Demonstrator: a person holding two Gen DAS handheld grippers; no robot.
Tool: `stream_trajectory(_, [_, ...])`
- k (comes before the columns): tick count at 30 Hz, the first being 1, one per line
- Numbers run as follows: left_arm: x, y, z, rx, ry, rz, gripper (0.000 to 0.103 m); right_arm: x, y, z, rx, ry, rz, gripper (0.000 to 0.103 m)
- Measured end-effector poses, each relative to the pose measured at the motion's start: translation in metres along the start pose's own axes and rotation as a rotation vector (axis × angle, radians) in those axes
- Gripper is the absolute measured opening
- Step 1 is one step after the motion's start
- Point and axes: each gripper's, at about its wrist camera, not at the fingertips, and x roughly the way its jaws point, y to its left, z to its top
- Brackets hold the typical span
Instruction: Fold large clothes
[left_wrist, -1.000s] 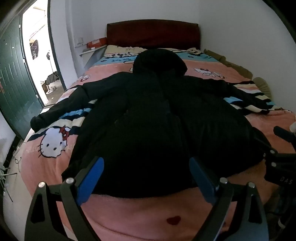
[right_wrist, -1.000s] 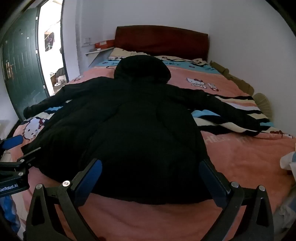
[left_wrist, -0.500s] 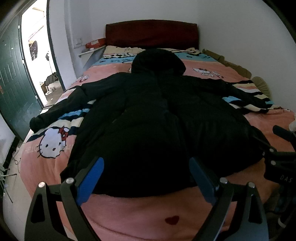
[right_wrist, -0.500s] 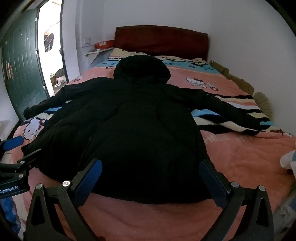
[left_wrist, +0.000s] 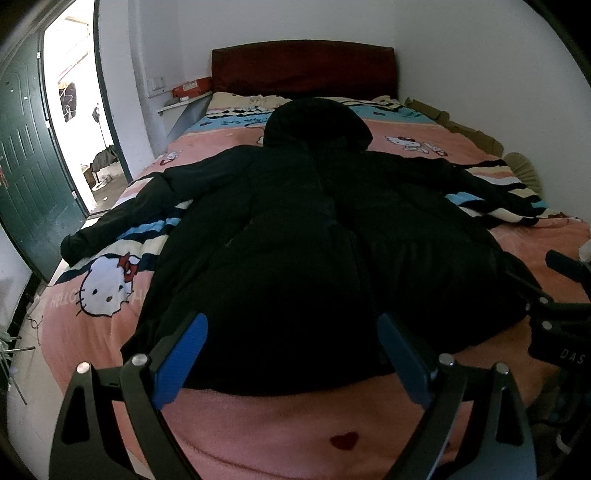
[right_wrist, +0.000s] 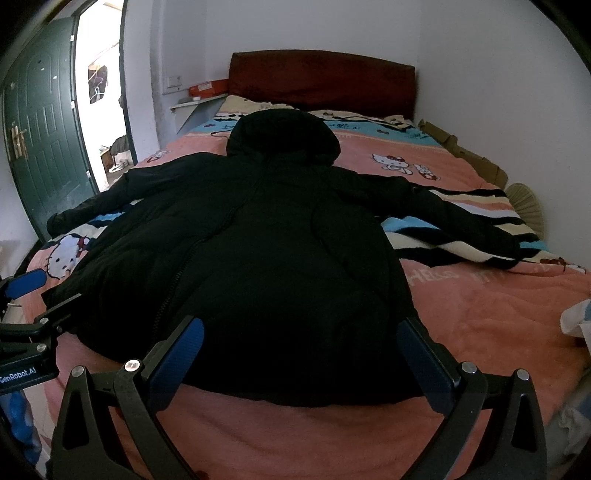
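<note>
A large black hooded coat (left_wrist: 314, 236) lies flat on the bed, hood toward the headboard, both sleeves spread out to the sides; it also shows in the right wrist view (right_wrist: 266, 251). My left gripper (left_wrist: 291, 354) is open and empty, just above the coat's near hem on the left half. My right gripper (right_wrist: 301, 350) is open and empty, above the hem on the right half. Each gripper shows at the edge of the other's view, the right gripper (left_wrist: 561, 295) on the right and the left gripper (right_wrist: 26, 317) on the left.
The bed (left_wrist: 258, 435) has a pink Hello Kitty cover and a dark red headboard (left_wrist: 303, 66). A green door (left_wrist: 26, 166) stands open at the left. A white wall (right_wrist: 509, 92) runs along the bed's right side. A small shelf (left_wrist: 184, 101) is by the headboard.
Both grippers have stayed open over the hem; the views have shifted only very slightly. The coat has not moved.
</note>
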Motion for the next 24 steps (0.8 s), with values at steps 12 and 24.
stream_trajectory(12, [-0.001,0.003,0.007,-0.004,-0.003,0.03,0.094,0.007,-0.001,0.0,-0.002,0.001,0.027,0.103])
stream_trajectory(24, [-0.007,-0.009,0.01,-0.011,-0.002,0.089,0.094,0.007,-0.008,0.005,-0.007,-0.004,0.073,0.103])
